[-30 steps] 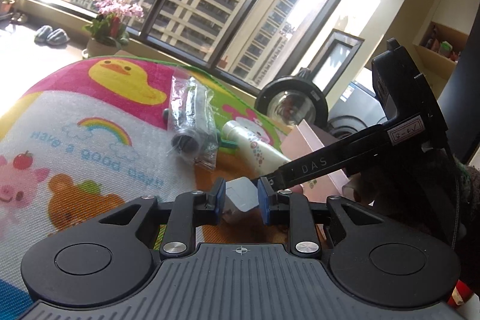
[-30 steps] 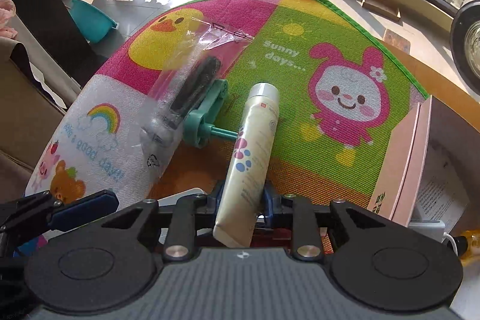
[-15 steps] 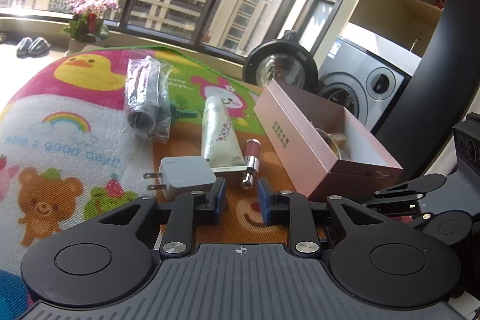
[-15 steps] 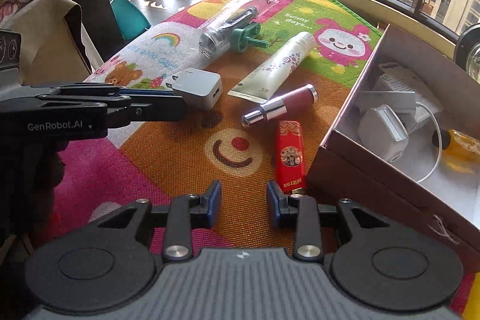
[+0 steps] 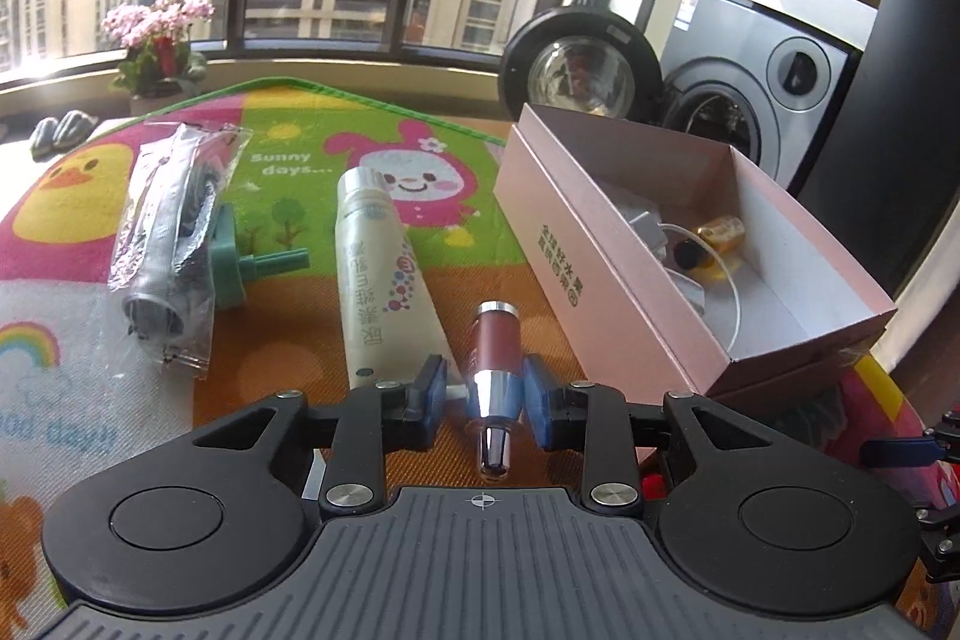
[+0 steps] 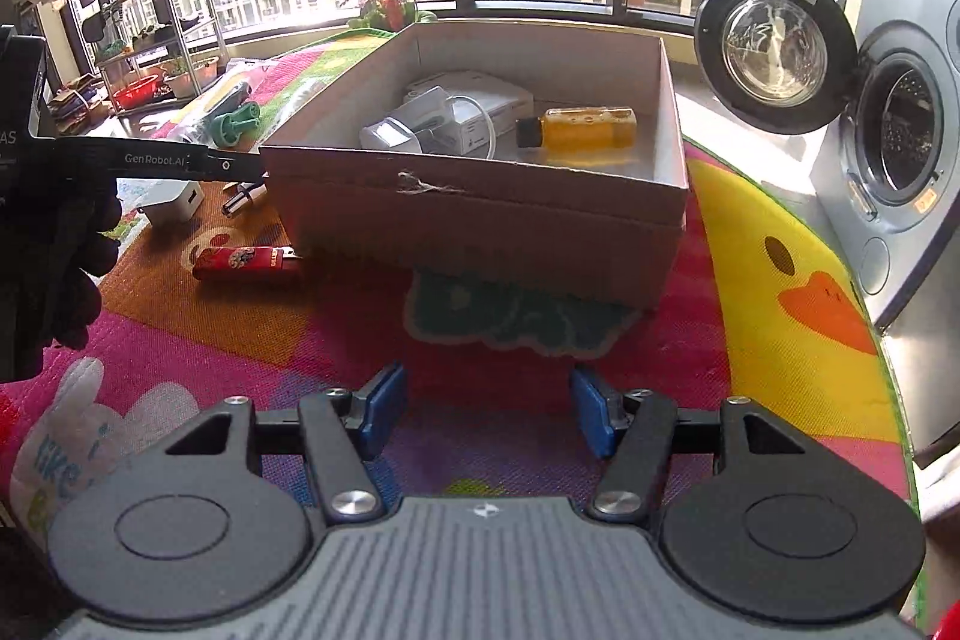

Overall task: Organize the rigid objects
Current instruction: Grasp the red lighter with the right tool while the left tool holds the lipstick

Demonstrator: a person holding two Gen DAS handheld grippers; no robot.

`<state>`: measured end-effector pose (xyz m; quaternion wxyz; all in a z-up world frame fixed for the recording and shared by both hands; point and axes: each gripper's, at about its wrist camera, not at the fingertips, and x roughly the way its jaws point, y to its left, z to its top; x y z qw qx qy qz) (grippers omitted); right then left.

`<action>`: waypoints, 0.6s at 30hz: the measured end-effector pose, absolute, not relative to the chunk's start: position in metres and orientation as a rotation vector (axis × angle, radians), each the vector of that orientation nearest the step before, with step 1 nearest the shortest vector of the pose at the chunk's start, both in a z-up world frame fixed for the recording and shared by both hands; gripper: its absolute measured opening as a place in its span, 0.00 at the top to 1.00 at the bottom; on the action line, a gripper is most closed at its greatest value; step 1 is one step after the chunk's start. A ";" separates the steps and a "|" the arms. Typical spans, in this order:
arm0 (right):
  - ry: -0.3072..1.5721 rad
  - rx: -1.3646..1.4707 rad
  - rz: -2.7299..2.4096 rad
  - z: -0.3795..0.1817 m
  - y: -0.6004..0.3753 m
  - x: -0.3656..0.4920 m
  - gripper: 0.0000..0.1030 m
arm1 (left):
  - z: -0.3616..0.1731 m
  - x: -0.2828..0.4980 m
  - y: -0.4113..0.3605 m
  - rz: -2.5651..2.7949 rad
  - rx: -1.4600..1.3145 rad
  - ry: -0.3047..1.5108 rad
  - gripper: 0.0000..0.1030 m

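A pink open box (image 5: 630, 244) stands on the cartoon mat (image 5: 372, 142); it also shows in the right wrist view (image 6: 480, 214), holding white adapters (image 6: 456, 112) and a yellow bottle (image 6: 579, 127). My left gripper (image 5: 485, 394) is open, its blue pads on either side of a dark red lipstick tube (image 5: 493, 364) with a silver end, with gaps both sides. A cream tube (image 5: 378, 274), a bagged black item (image 5: 168, 232) and a green plastic part (image 5: 240, 268) lie to the left. My right gripper (image 6: 486, 415) is open and empty, in front of the box.
A red lighter (image 6: 246, 262) and a white charger (image 6: 177, 202) lie left of the box. A washing machine (image 6: 900, 160) with its door open (image 6: 774, 52) stands at the right. A flower pot (image 5: 159, 40) sits by the window. The left tool's arm (image 6: 150, 157) crosses the right wrist view.
My left gripper has moved right from the white charger to straddle the lipstick. My right gripper let go of the cream tube, backed away and swung right, now facing the box, opened wider.
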<state>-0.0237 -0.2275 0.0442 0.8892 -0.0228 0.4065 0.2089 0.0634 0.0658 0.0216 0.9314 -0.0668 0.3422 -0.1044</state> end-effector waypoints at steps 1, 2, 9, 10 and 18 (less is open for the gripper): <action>0.826 -0.049 0.434 0.042 -0.227 -0.026 0.38 | 0.021 0.064 0.061 -0.206 -0.113 0.690 0.70; 0.806 -0.058 0.436 0.041 -0.225 -0.028 0.36 | 0.020 0.064 0.058 -0.201 -0.089 0.682 0.70; 0.710 -0.130 0.425 0.029 -0.205 -0.042 0.21 | 0.020 0.054 0.052 -0.204 -0.004 0.676 0.76; 0.713 -0.120 0.429 0.029 -0.206 -0.040 0.21 | 0.020 0.048 0.054 -0.206 0.001 0.678 0.76; 0.740 -0.128 0.493 0.027 -0.204 -0.038 0.06 | 0.021 -0.010 0.078 -0.223 0.000 0.712 0.76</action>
